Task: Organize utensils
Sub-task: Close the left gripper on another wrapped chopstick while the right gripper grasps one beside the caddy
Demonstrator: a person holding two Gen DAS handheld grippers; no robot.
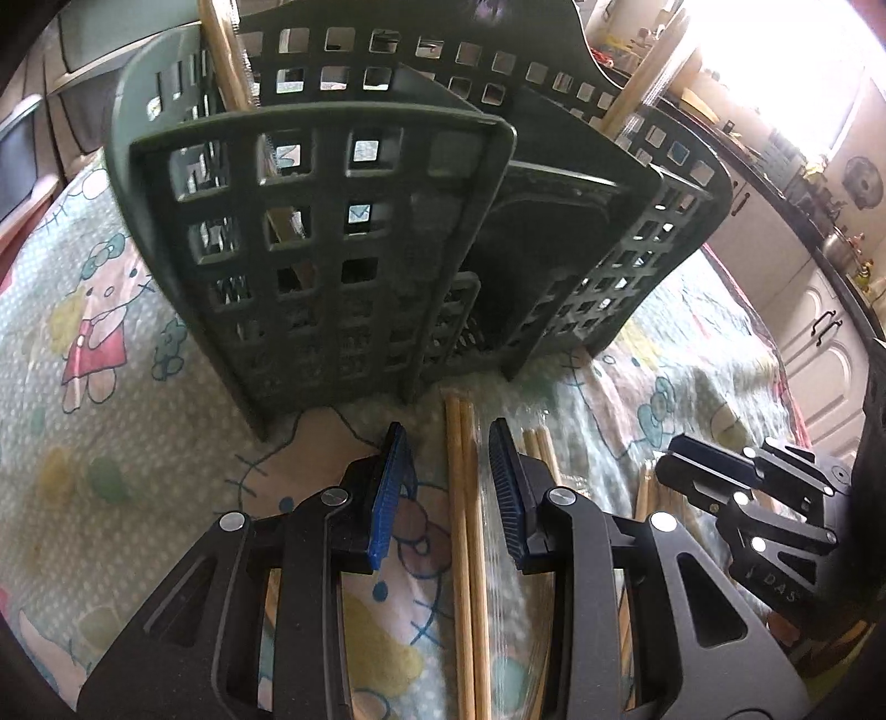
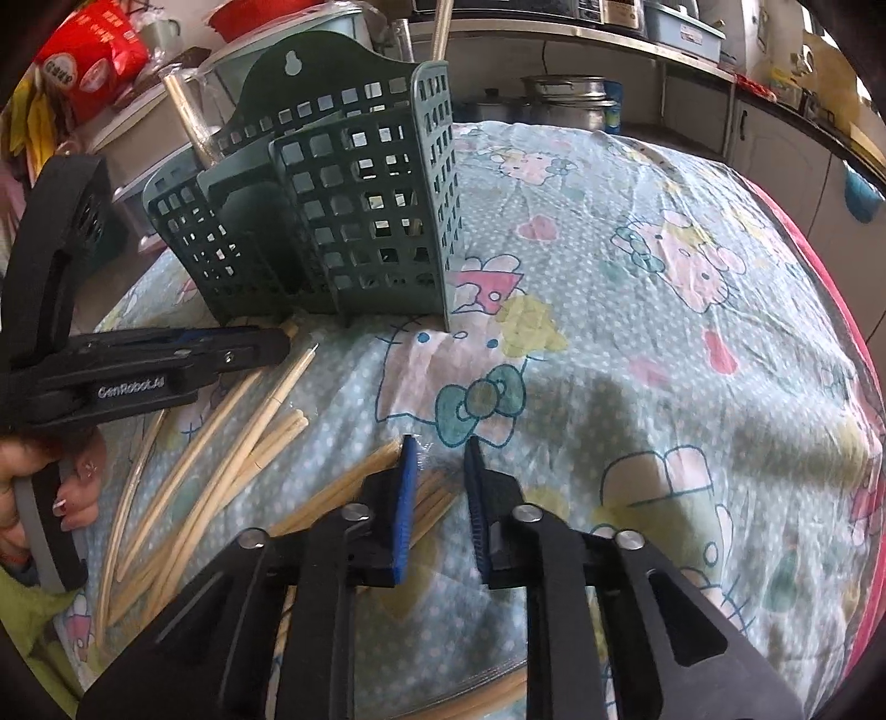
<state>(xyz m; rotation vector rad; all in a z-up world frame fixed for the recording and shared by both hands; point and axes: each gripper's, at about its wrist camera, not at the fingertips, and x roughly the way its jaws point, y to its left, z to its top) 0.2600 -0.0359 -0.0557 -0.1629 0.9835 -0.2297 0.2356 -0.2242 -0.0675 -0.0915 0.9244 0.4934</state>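
Observation:
A green slotted utensil caddy [image 1: 332, 221] [image 2: 360, 210] stands upright on the cartoon tablecloth, with chopsticks [image 1: 221, 50] sticking out of it. In front of it, my left gripper [image 1: 446, 437] is open, astride a pair of wooden chopsticks [image 1: 465, 498] lying on the cloth; the pads do not touch them. My right gripper [image 2: 440, 448] hangs low over a plastic-wrapped bundle of chopsticks [image 2: 354, 487]. Its jaws are narrow, with the bundle's ends between them and a slit still showing. In the left wrist view, the right gripper [image 1: 664, 459] sits just to the right.
Several loose chopsticks [image 2: 221, 443] are scattered left of the bundle. A hand [image 2: 66, 498] holds the left gripper [image 2: 285, 340] above them. Metal pots [image 2: 565, 99] and a red bag [image 2: 94, 50] stand behind the table. White cabinets [image 1: 803, 310] run along the right.

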